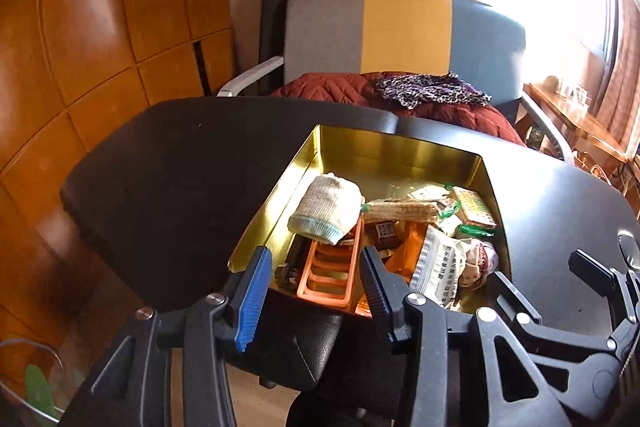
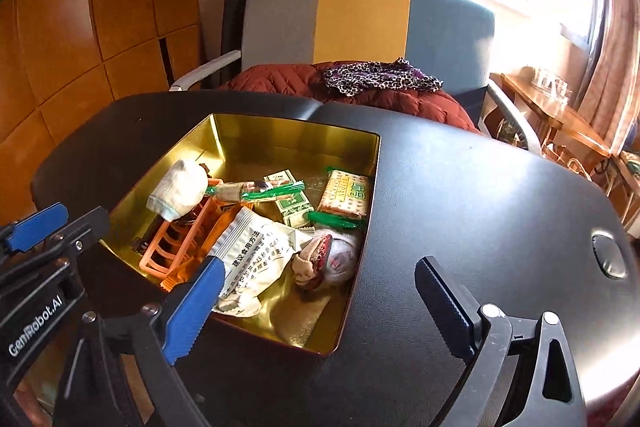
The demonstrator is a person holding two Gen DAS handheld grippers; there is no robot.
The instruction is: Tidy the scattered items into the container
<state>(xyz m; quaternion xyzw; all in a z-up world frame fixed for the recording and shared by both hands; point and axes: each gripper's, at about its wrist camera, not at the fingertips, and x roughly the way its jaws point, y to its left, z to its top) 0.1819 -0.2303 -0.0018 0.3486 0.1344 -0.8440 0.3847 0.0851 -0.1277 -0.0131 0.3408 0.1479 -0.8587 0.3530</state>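
Left wrist view: gold-lined tin [image 1: 420, 151] sits on the black worktop [image 1: 168, 167], open top. Inside the tin: rolled pale sock [image 1: 326, 209] at the left wall, lying on an orange plastic rack [image 1: 330, 273]; cracker packs with green ends [image 1: 404, 211] toward the back; white sachet [image 1: 438, 267] with printed Chinese text at the near right, too small to read here. Left hand-held gripper [image 1: 310, 291] hangs over the tin's near edge, jaws apart, nothing between them. Right hand-held gripper [image 1: 556, 281] shows just right of the tin, jaws spread. Right wrist view: same tin [image 2: 296, 135], all items inside it, none loose on the worktop [image 2: 460, 187]. Sock [image 2: 180, 189] and rack [image 2: 180, 239] at the tin's left; sachet [image 2: 256, 255] near the front, one line reads "建议食用方法"; cracker pack [image 2: 346, 195] at the right wall, green lettering unclear. Right hand-held gripper [image 2: 320, 307] wide apart, empty, at the tin's near right corner. Left hand-held gripper [image 2: 64, 223], body marked "GenRobot.AI", is left of the tin.
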